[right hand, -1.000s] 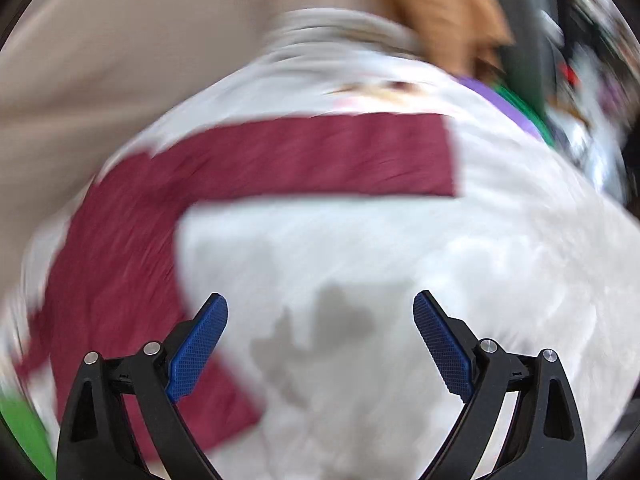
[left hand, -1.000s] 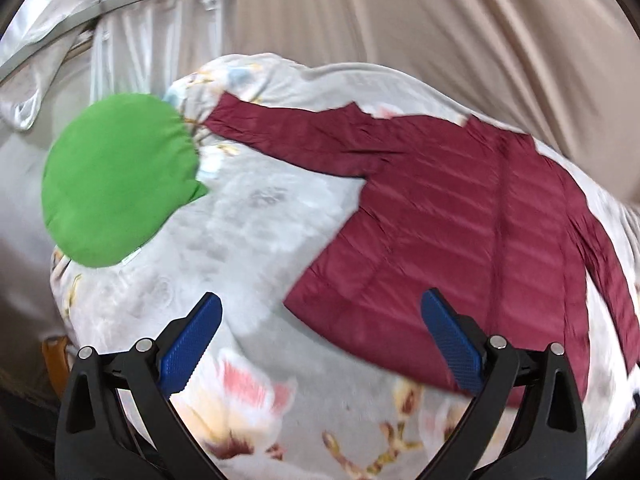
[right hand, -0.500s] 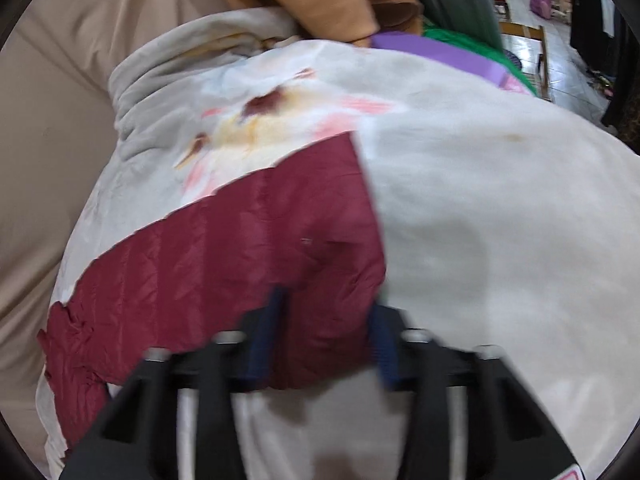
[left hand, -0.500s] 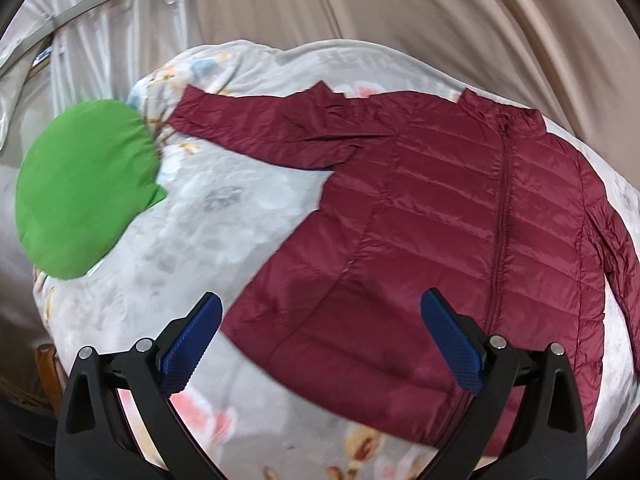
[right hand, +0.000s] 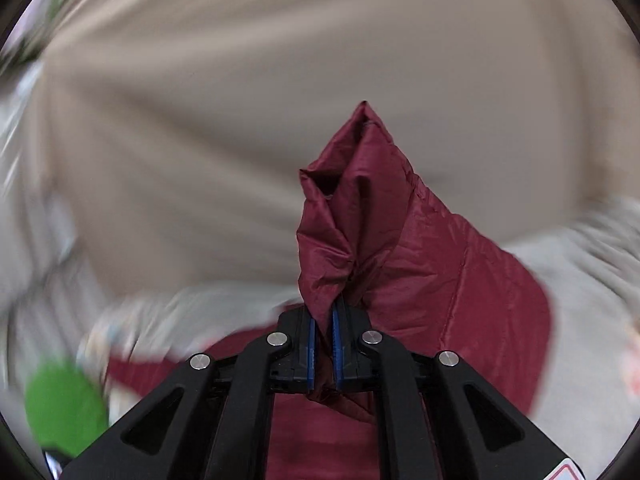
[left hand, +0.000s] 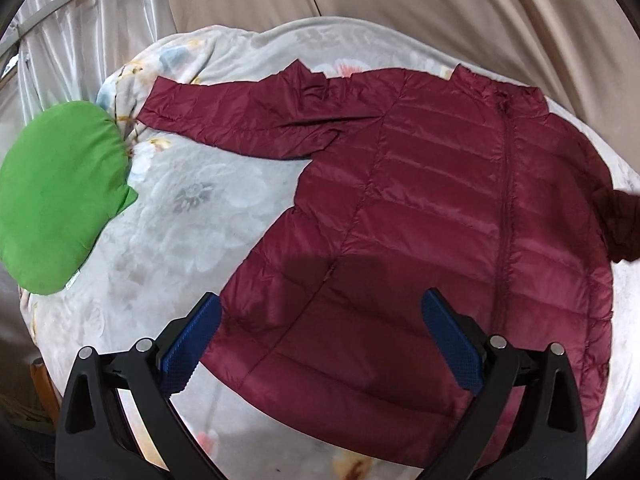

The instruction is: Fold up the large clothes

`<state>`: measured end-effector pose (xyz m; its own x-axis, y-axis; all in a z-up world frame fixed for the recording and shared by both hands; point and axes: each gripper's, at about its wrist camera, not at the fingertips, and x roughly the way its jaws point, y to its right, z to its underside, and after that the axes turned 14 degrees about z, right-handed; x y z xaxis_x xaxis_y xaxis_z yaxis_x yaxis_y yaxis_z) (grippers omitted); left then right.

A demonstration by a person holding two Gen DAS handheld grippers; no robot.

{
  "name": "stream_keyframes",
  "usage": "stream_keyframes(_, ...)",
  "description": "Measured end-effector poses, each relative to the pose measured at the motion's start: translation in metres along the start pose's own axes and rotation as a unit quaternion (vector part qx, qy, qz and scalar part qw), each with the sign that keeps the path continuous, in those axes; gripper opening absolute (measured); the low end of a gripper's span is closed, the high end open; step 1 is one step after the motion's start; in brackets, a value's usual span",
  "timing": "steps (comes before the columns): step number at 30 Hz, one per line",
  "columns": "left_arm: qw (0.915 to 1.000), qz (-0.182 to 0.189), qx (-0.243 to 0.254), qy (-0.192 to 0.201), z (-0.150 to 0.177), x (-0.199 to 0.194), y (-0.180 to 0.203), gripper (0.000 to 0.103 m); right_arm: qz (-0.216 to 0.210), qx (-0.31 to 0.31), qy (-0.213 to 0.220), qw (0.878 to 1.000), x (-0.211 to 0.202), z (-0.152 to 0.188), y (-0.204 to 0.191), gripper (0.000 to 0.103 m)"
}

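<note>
Change since a second ago: the right gripper (right hand: 323, 344), then spread wide over the bedspread, has clamped on the end of a sleeve (right hand: 348, 216) of the maroon jacket (left hand: 420, 216); its blue pads (right hand: 338, 336) are nearly together with the cloth pinched between them, and the sleeve end stands up bunched ahead of the fingers against the beige curtain (right hand: 240, 100); the background of that view is blurred. In the left wrist view the jacket fills more of the frame than it did and sits lower and more central; the green cushion (left hand: 60, 208) has shifted to the left edge.

Pose: the left gripper (left hand: 320, 340) points steeply down over the jacket's lower hem, its jaws spread wide with nothing between them, the hem lying under them without visible contact.

Location: the jacket lies front up, zip closed, on the floral bedspread (left hand: 168, 240); one sleeve stretches out flat toward the cushion, the other is lifted at the right edge.
</note>
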<state>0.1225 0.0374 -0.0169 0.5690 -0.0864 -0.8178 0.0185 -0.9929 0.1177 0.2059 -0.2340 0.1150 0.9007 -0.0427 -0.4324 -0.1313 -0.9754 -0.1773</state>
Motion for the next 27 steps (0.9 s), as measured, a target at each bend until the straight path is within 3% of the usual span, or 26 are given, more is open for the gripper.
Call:
stream_keyframes(2, 1.0, -0.002, 0.0, -0.005, 0.0, 0.006, -0.008, 0.098, -0.035, -0.052, -0.039, 0.997, 0.032, 0.027, -0.057, 0.025)
stream_keyframes(3, 1.0, -0.001, -0.001, -0.01, 0.001, 0.01, -0.013, 0.098, -0.05, -0.079, -0.067, 0.993, 0.052, 0.049, -0.084, 0.044)
stream_keyframes(4, 0.9999, -0.001, -0.002, -0.012, 0.001, 0.012, -0.016, 0.098, -0.057, -0.105, -0.088, 0.989, 0.068, 0.075, -0.107, 0.051)
stream_keyframes(8, 0.9996, 0.003, 0.002, -0.029, 0.0, 0.027, -0.031, 0.097, -0.031, -0.177, -0.132, 0.975, 0.08, 0.15, -0.147, 0.051)
stream_keyframes(12, 0.9991, 0.019, -0.004, -0.038, -0.006, 0.042, -0.042, 0.097, 0.005, -0.116, -0.148, 0.982, 0.061, 0.165, -0.094, 0.055)
stream_keyframes(15, 0.9972, 0.057, -0.022, -0.044, -0.019, 0.055, -0.041, 0.097, 0.086, -0.042, -0.156, 0.983, 0.046, 0.165, -0.027, 0.058)
stream_keyframes(18, 0.9929, 0.103, -0.038, -0.044, -0.035, 0.07, -0.028, 0.098, 0.199, -0.017, -0.179, 0.963, 0.04, 0.165, 0.038, 0.059)
stream_keyframes(21, 0.9873, 0.143, -0.047, -0.052, -0.05, 0.099, -0.009, 0.097, 0.272, -0.025, -0.19, 0.943, 0.035, 0.162, 0.069, 0.059)
stream_keyframes(24, 0.9845, 0.151, -0.056, -0.069, -0.053, 0.127, 0.006, 0.095, 0.3, -0.031, -0.199, 0.932, 0.03, 0.161, 0.085, 0.059)
stream_keyframes(26, 0.9841, 0.151, -0.058, -0.073, -0.051, 0.14, 0.015, 0.081, 0.301, -0.023, -0.205, 0.931, 0.029, 0.164, 0.09, 0.059)
stream_keyframes(27, 0.9844, 0.15, -0.055, -0.073, -0.051, 0.144, 0.019, 0.079, 0.301, -0.02, -0.209, 0.93, 0.03, 0.166, 0.091, 0.059)
